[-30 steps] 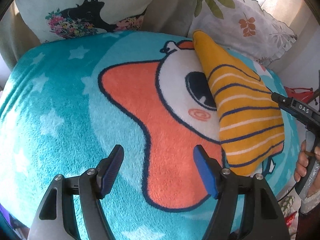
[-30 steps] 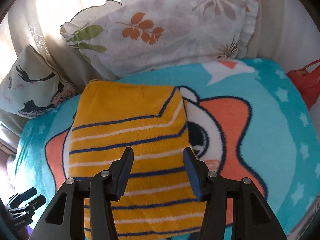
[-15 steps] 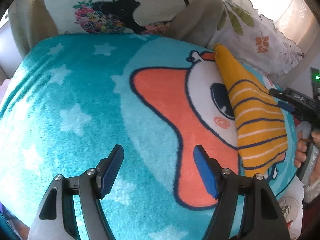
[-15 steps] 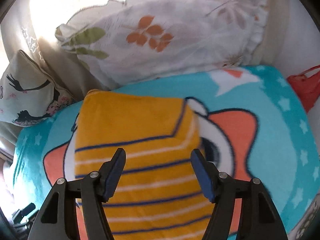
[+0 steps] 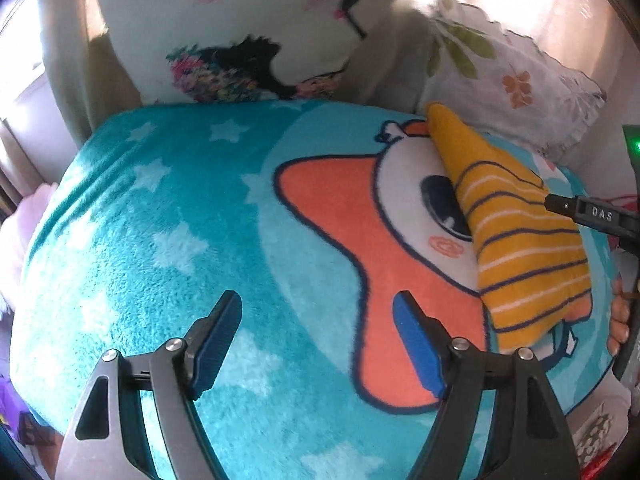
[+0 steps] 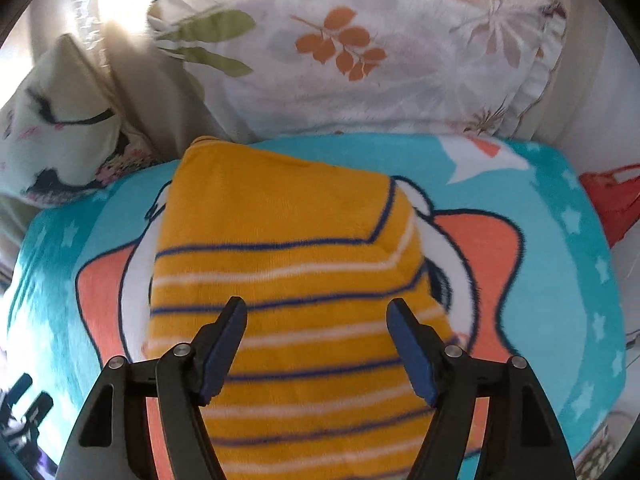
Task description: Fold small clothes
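Fingers spread wide on my left gripper (image 5: 318, 322), which hangs empty above the teal star blanket (image 5: 168, 240). My right gripper (image 6: 316, 326) is just as wide apart, holding nothing, poised over the near half of the folded yellow striped garment (image 6: 288, 264). That garment lies flat on the blanket's right side, its far end near the leaf-print pillow (image 6: 360, 52).

White capital letters reading "DAS" stand on the black finger of the right gripper (image 5: 592, 216), seen at the right edge of the left wrist view, beside the striped yellow garment (image 5: 520, 248). No other writing, brand, number or sign is legible in either view.
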